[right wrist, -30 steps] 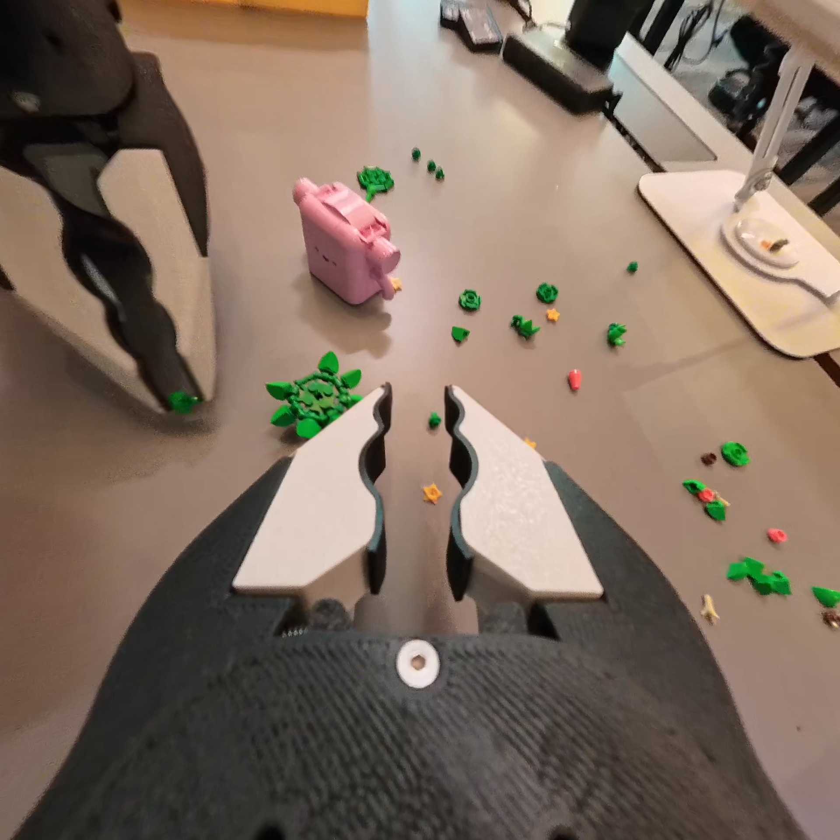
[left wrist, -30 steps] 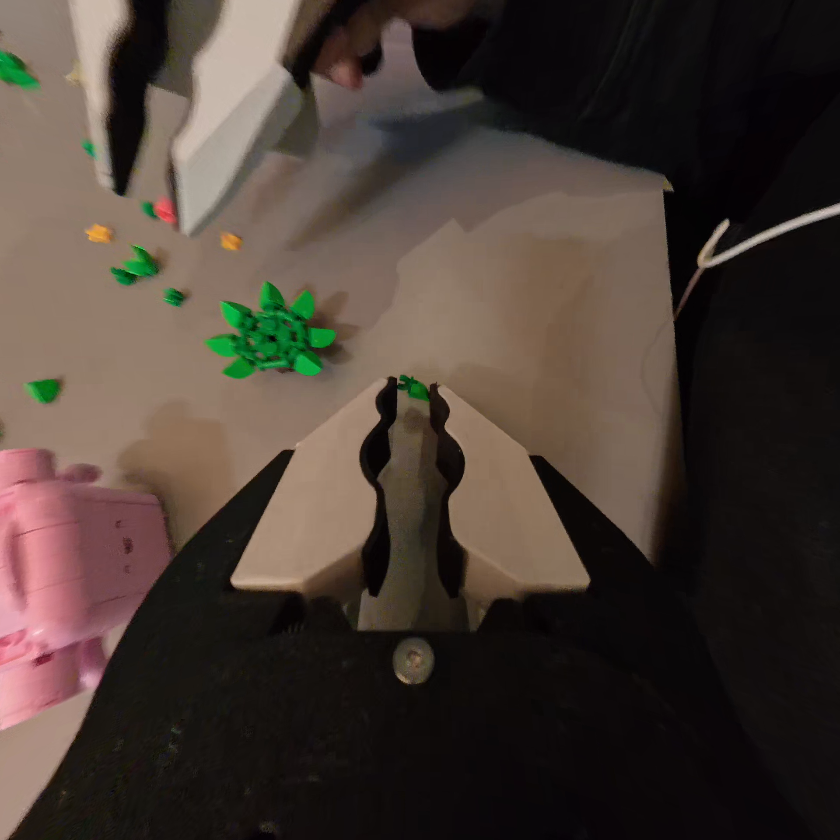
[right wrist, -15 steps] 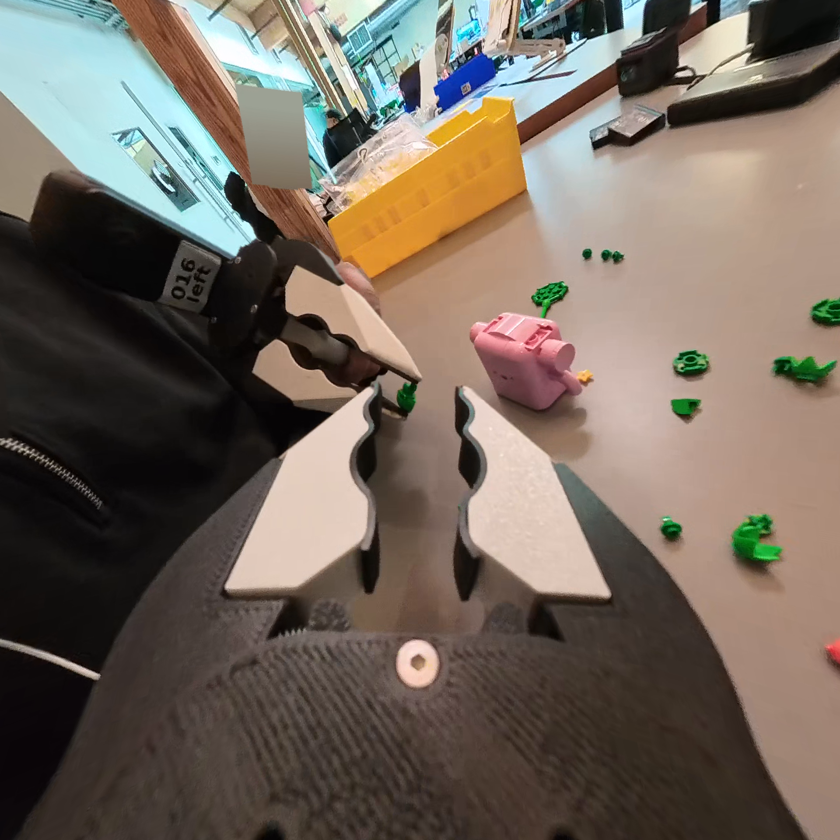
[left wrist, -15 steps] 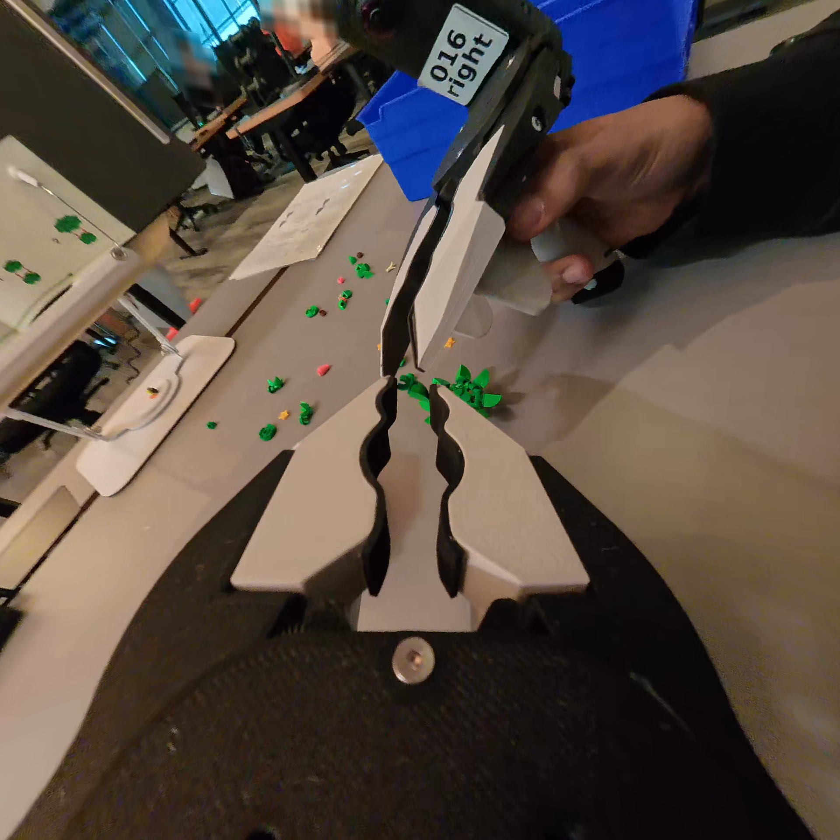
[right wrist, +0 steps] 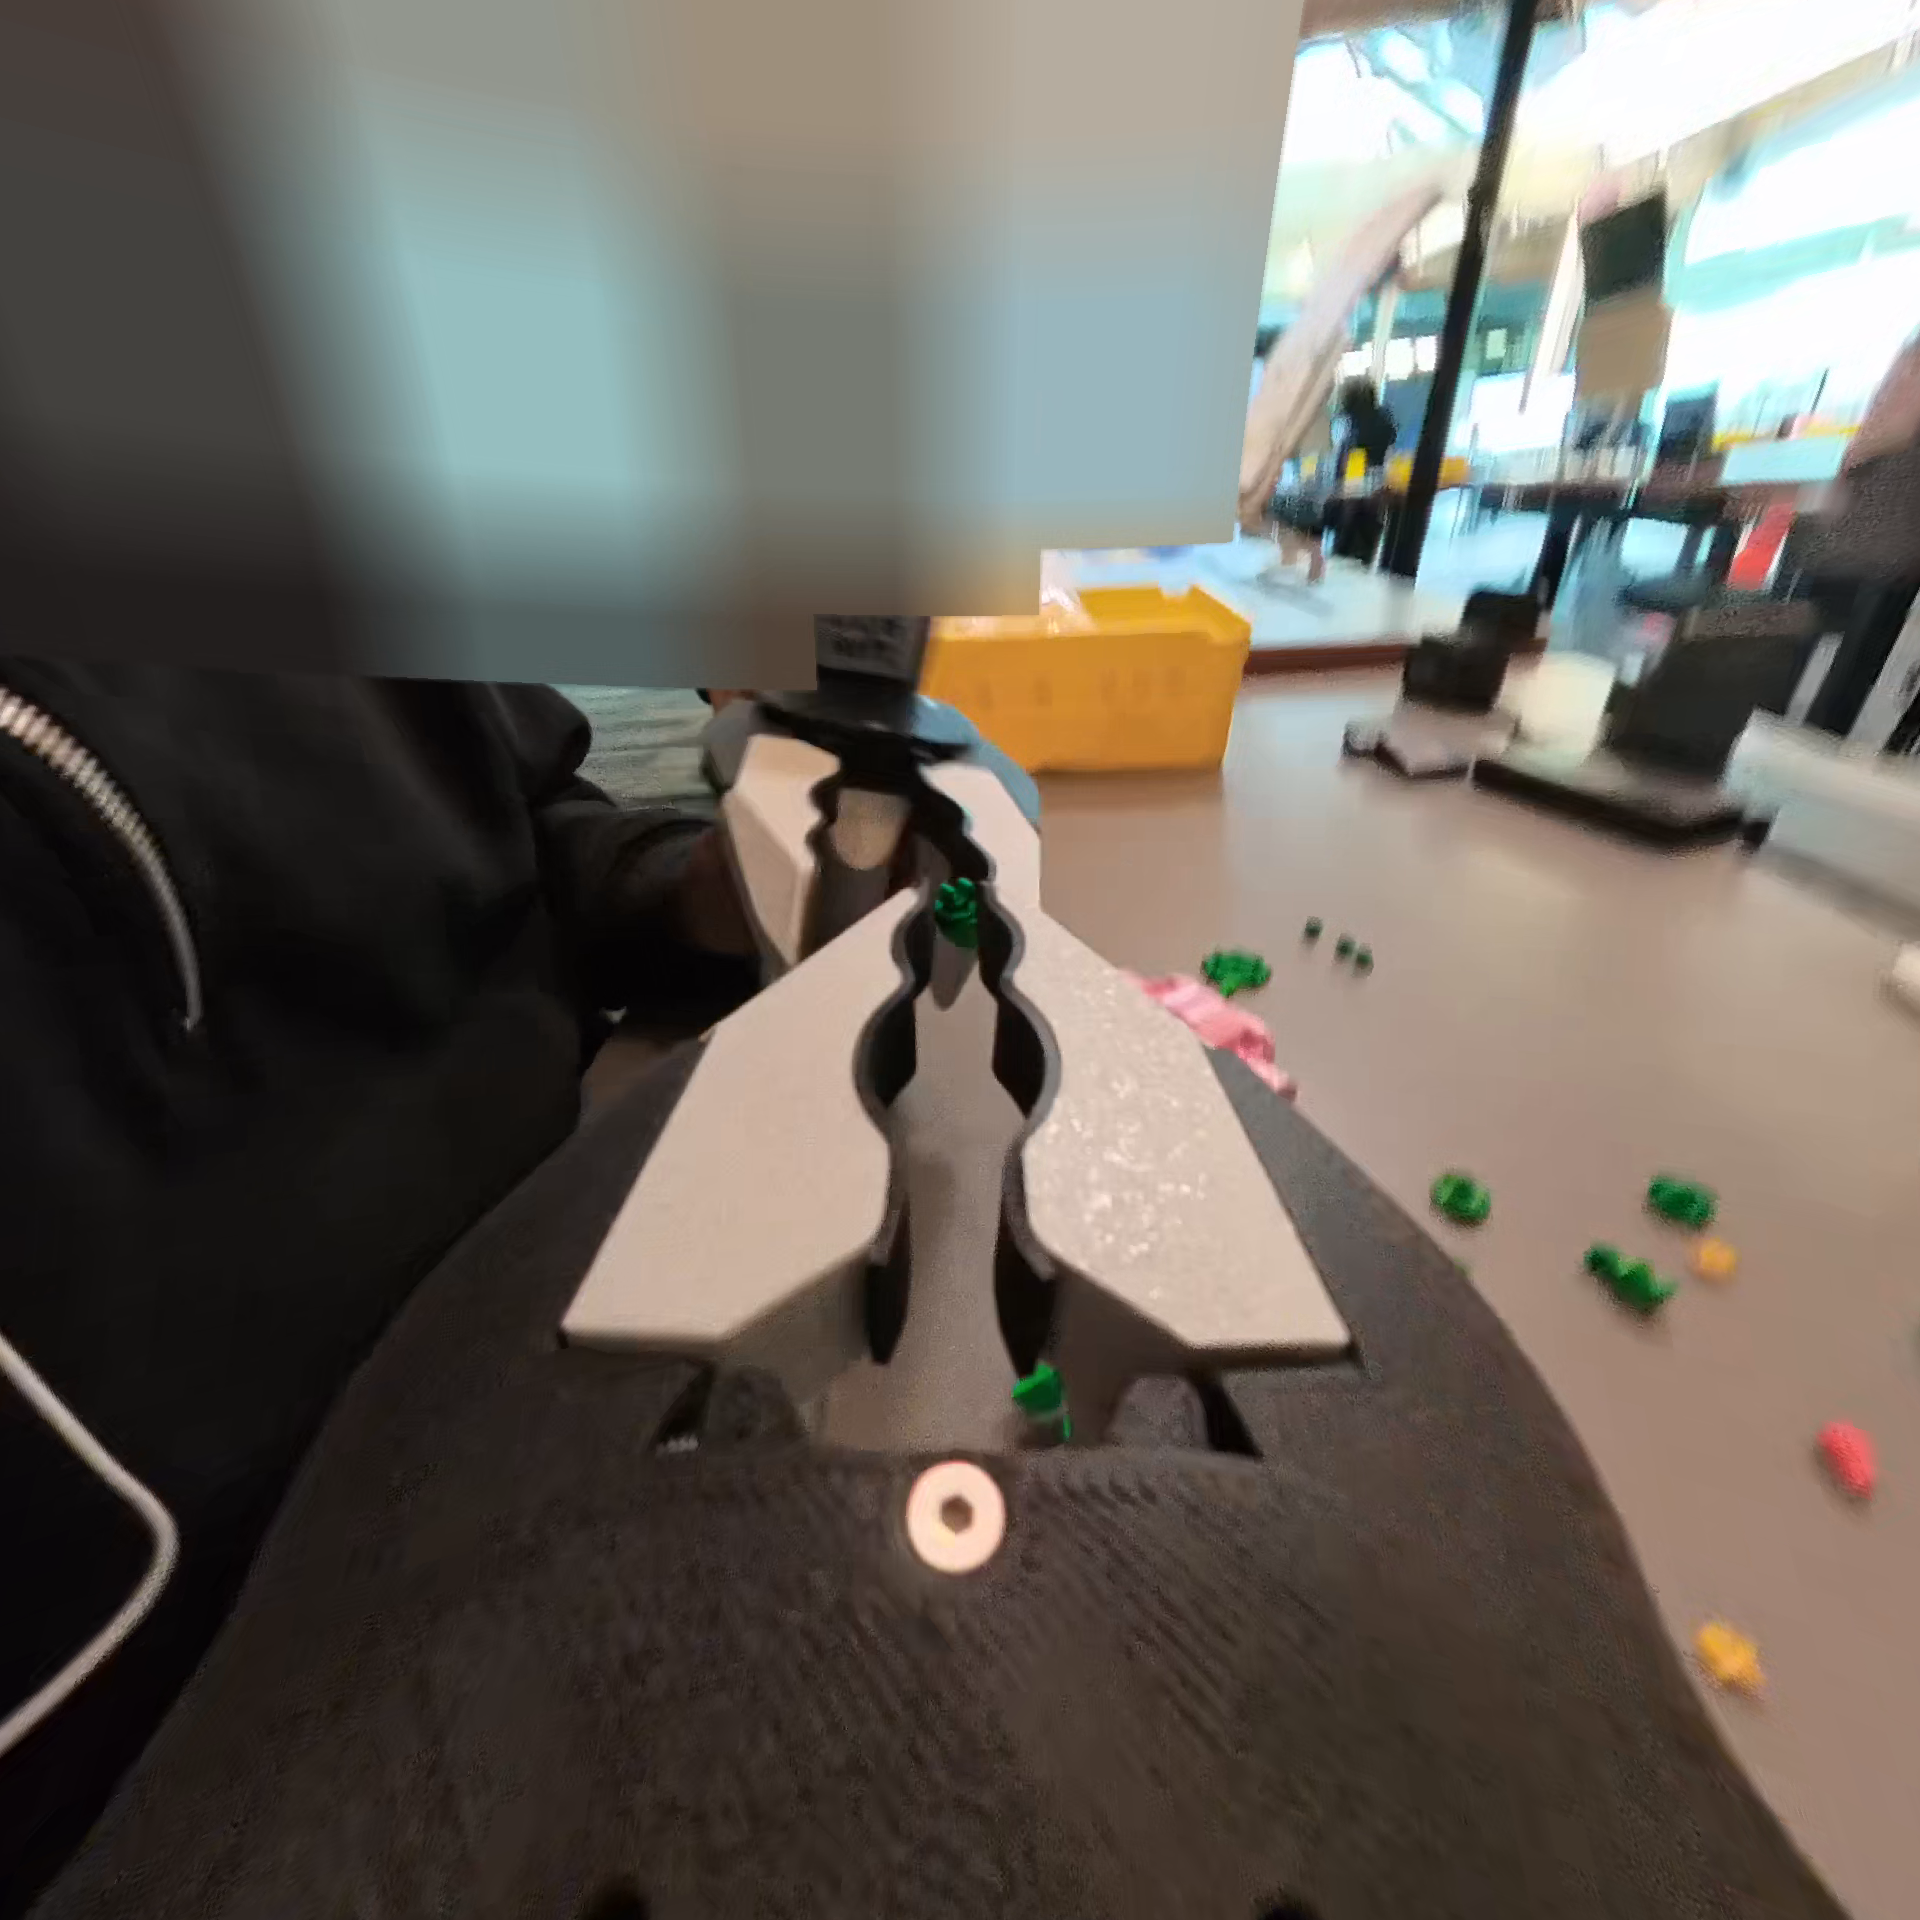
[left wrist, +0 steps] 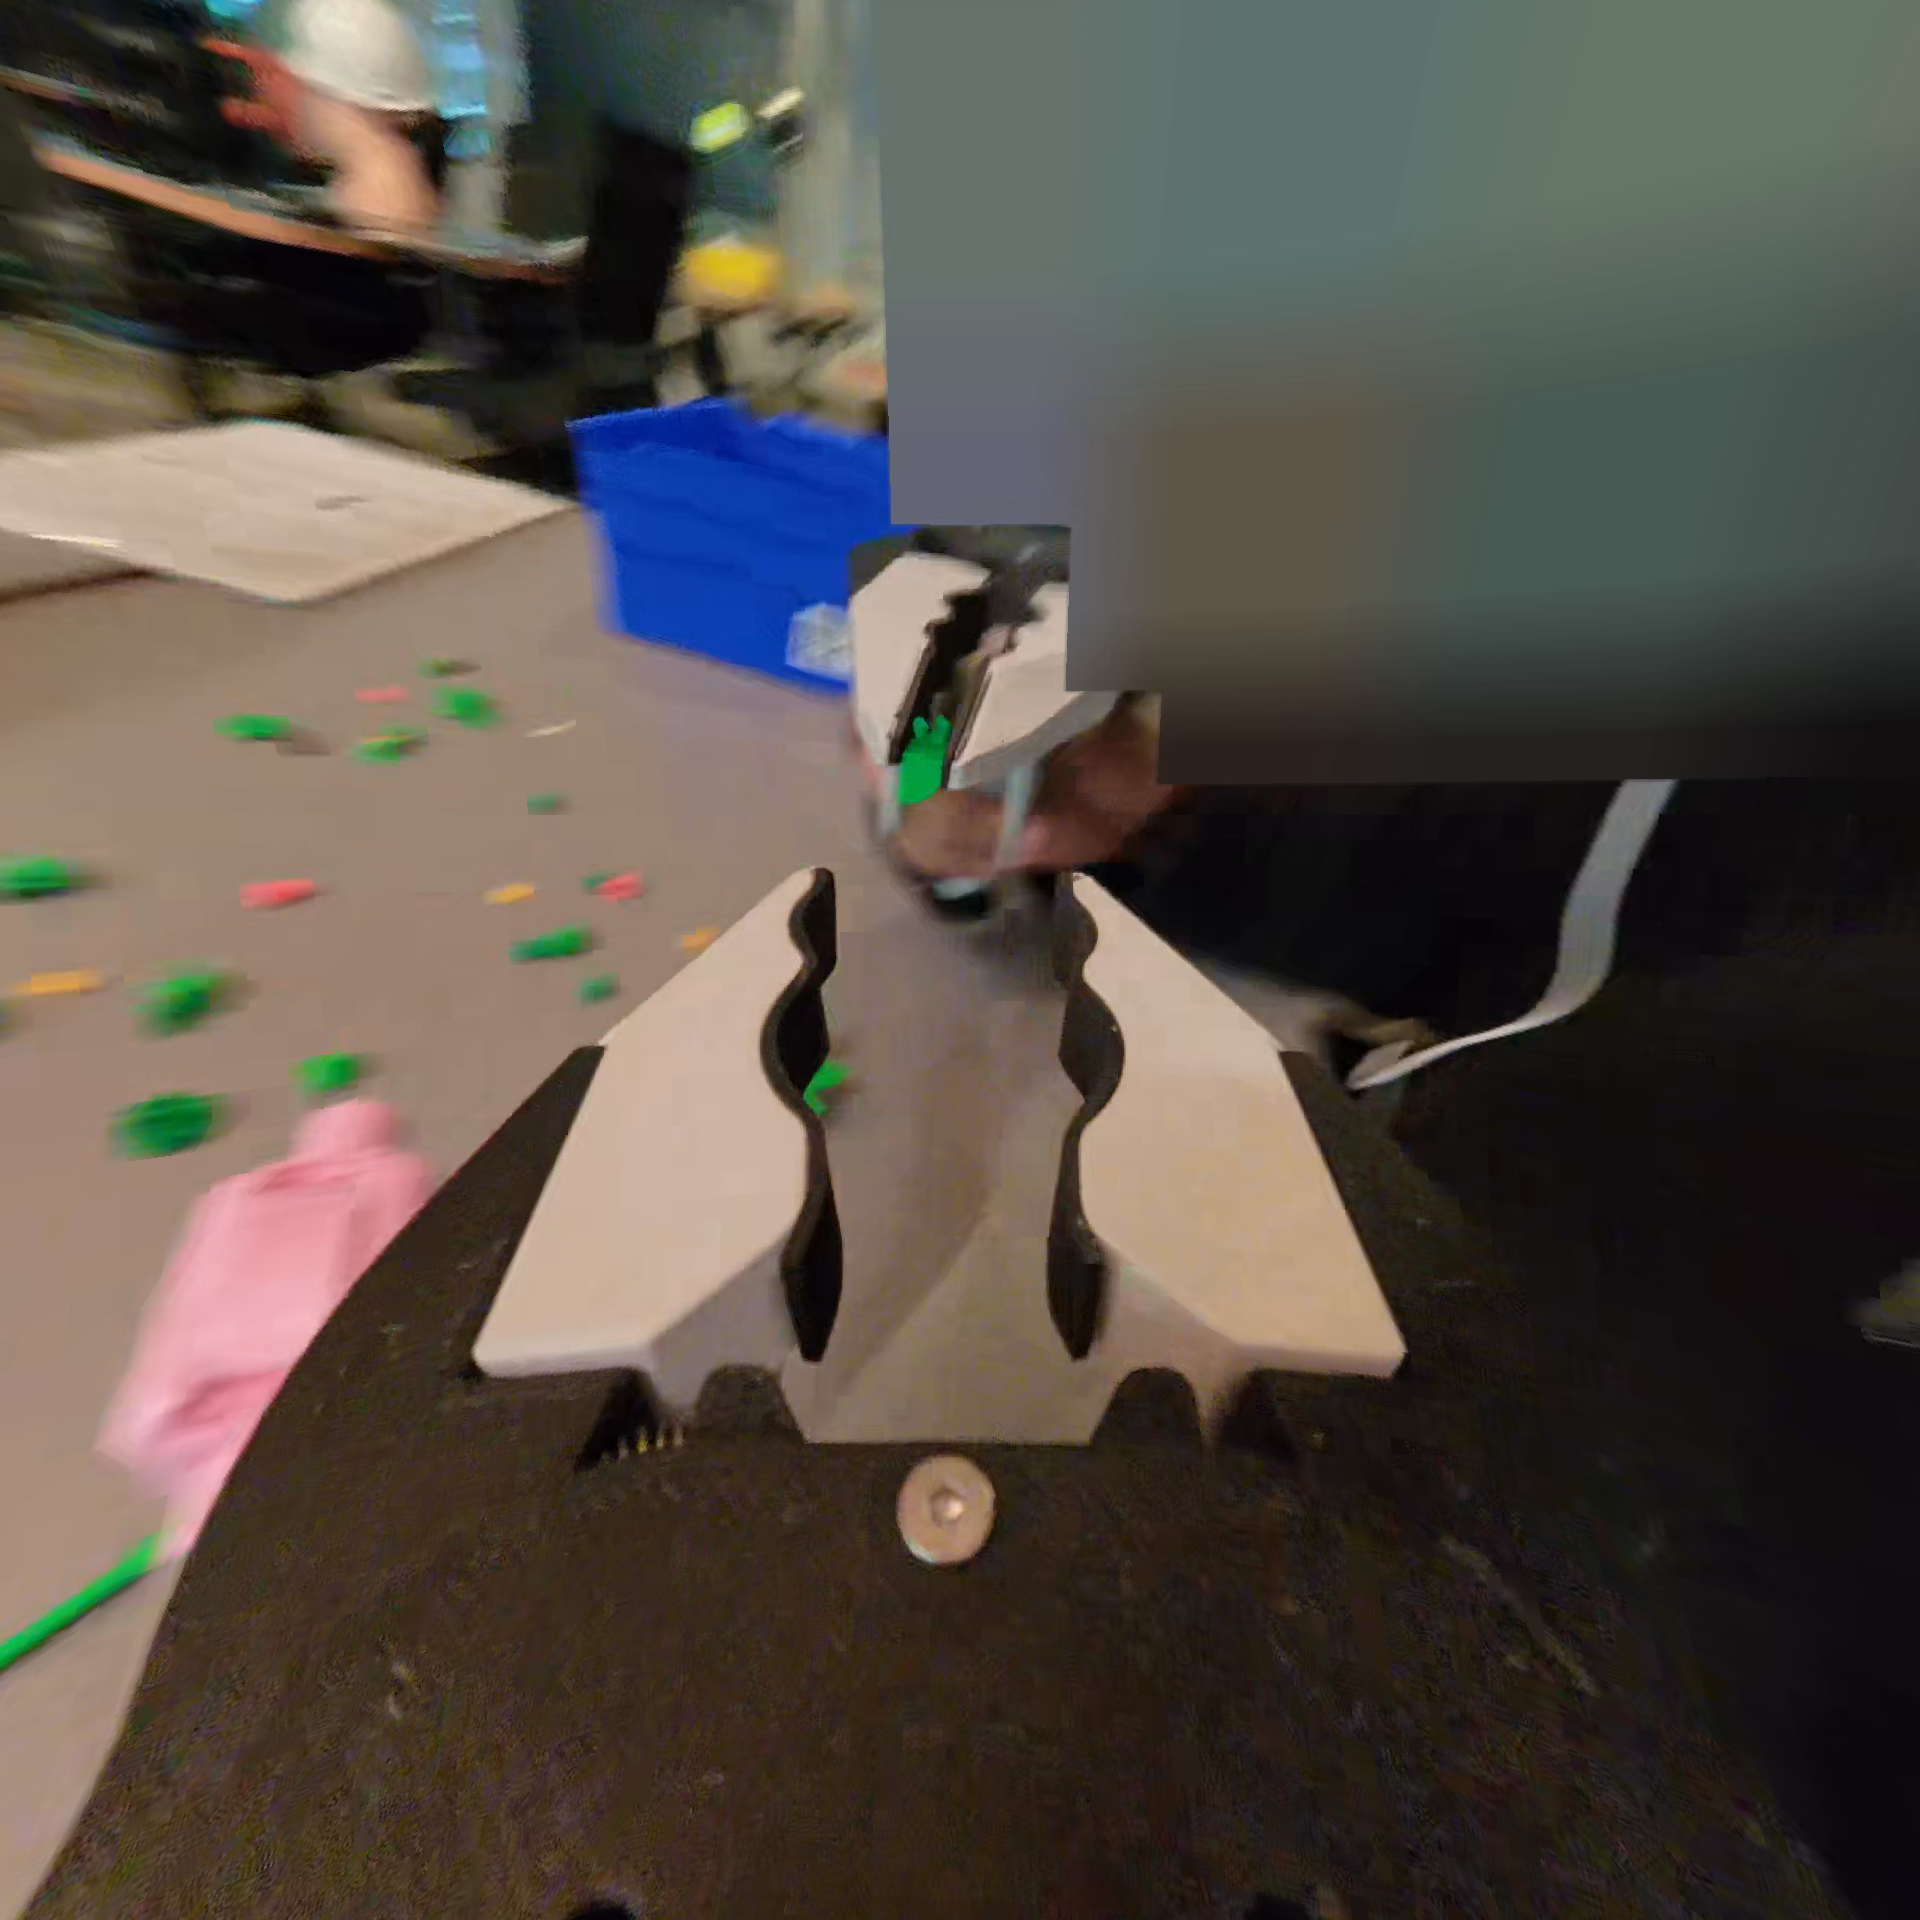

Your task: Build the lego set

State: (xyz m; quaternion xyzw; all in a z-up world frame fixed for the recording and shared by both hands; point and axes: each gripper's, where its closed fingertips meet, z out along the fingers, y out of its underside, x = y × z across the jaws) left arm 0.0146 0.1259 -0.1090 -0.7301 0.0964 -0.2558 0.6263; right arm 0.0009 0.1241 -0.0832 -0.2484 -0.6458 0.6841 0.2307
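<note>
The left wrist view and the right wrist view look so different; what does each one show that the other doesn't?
Only the left wrist view shows the blue bin, a white sheet on the table, and the left tool standing open and empty.

Only the right wrist view shows the yellow bin, dark devices on the far side of the table, and a jacket zipper.

Both show the right tool shut on a small green piece, the pink model, scattered green bits and the grey table.
</note>
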